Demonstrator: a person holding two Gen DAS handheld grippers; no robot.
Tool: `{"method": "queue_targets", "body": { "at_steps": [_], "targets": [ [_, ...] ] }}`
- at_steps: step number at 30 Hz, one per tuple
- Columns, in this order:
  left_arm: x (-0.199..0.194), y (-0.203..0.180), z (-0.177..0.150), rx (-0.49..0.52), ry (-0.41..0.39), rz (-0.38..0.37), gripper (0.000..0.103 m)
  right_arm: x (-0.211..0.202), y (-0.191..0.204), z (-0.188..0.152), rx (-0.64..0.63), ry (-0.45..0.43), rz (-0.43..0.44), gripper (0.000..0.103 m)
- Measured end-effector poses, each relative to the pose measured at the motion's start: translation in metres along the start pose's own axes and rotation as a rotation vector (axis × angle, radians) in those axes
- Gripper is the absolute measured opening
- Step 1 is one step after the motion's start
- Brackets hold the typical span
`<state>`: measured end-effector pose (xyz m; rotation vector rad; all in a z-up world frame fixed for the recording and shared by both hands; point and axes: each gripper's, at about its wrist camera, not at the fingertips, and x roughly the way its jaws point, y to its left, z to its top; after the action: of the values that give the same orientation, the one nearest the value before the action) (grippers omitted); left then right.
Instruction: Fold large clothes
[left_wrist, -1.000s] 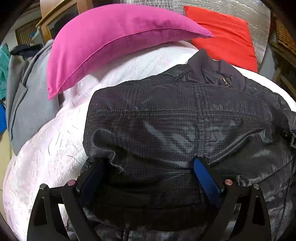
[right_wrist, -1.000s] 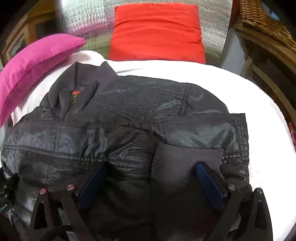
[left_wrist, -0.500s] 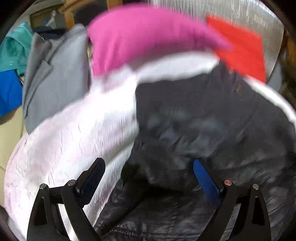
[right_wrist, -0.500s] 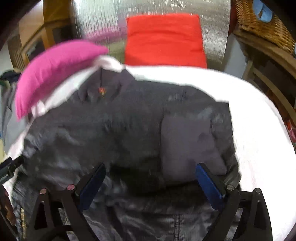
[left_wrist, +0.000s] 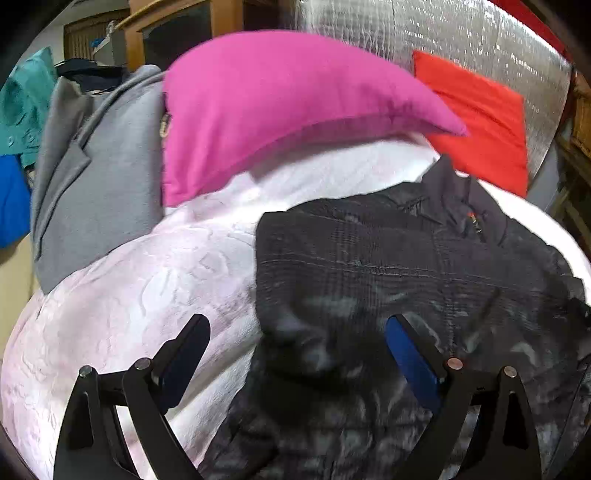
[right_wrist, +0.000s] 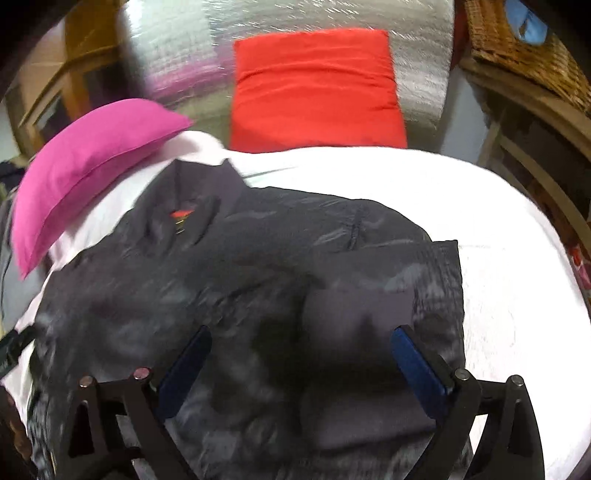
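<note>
The dark jacket (left_wrist: 388, 266) lies on a bed (left_wrist: 122, 295) covered in pale pink, collar toward 12 o'clock near the red pillow (left_wrist: 484, 122), body running down toward 6 o'clock and under both tools. Its sides already look turned inward, so the bundle reads as a long block whose long axis runs 12 to 6.

The left tool (left_wrist: 297, 354) is spread wide and holds nothing. One finger (left_wrist: 184, 354) sits over bare bedcover at 8 o'clock, the other (left_wrist: 410, 354) over jacket cloth, so the jacket's left edge falls between them, a little toward 1 o'clock from the tool's middle.

The right tool (right_wrist: 301, 363) is likewise spread and empty, with both fingers over dark fabric. The jacket's right edge lies just beyond its outer finger (right_wrist: 417, 365), at about 3 o'clock, with white bedcover past that.

My reading is that the next fold would bring the hem end up toward the collar, along that long axis. The hem lies low, near or under each tool, at 6 o'clock, and is largely hidden. Neither hand looks clearly nearer; each sits over its own side. The cloth looks slick and puffy, so a shallow pinch may slip.

A pink pillow (right_wrist: 88, 166) rests at 10 o'clock, a grey coat (left_wrist: 92, 177) beside it
</note>
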<state>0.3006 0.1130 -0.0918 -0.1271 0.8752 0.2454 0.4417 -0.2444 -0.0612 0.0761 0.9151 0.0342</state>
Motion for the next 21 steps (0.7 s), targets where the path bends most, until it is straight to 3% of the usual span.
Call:
{"method": "queue_targets", "body": {
  "at_steps": [3,10,15,21],
  "targets": [
    [0.029,-0.013,-0.002,0.040,0.080,0.002,0.097,0.033,-0.013,-0.004,0.021,0.082,-0.021,0.100],
    [0.038,-0.012,-0.005,0.009,0.115,-0.006,0.097,0.025,-0.021,-0.004,0.014,0.082,-0.032,0.102],
    [-0.011,0.004,-0.013,0.009,-0.009,0.000,0.096,-0.040,-0.008,-0.020,-0.027,-0.049,0.015,0.101],
    [-0.024,-0.008,-0.032,0.034,0.003,-0.024,0.096,-0.050,0.023,-0.059,-0.121,-0.038,0.026,0.101]
  ]
}}
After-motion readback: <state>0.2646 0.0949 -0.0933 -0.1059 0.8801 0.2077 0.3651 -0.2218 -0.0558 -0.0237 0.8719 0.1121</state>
